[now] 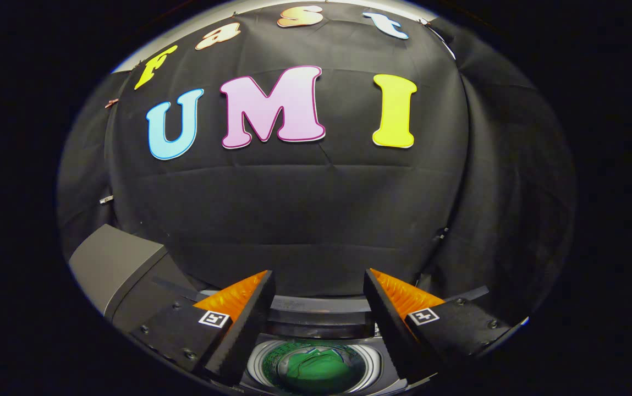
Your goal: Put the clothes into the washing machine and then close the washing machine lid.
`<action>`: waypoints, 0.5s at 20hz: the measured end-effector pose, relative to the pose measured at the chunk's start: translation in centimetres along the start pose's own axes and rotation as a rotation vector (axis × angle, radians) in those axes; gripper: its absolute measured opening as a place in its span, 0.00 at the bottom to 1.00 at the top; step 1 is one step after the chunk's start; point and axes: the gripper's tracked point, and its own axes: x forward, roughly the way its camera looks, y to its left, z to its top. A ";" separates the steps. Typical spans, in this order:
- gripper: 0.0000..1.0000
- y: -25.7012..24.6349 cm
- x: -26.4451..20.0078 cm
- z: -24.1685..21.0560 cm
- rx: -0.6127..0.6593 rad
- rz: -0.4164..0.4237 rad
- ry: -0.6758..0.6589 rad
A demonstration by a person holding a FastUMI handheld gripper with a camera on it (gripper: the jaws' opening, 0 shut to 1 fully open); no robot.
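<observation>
So in the gripper view we've got the gripper sitting with its two fingers spread well apart and nothing between them, so it's open and empty. Down below, in the gap between the fingers, we can see the washing machine from above, with its round drum opening showing. The clothes, a green bundle, are lying inside that drum, so they're in the machine and not touching the fingers at all. The lid looks like the grey slab standing up off to the left of the left finger, tilted back, so the machine is still open on top. Beyond the fingers we just get the booth's black cloth wall, hanging with a few creases.
</observation>
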 end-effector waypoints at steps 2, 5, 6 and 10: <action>1.00 0.2 -0.4 -0.1 -0.003 0.006 -0.019; 1.00 0.1 -0.5 -0.5 0.000 0.002 -0.011; 1.00 0.2 -0.7 -0.6 0.000 0.001 -0.010; 1.00 0.5 -1.8 -1.6 0.001 -0.009 0.000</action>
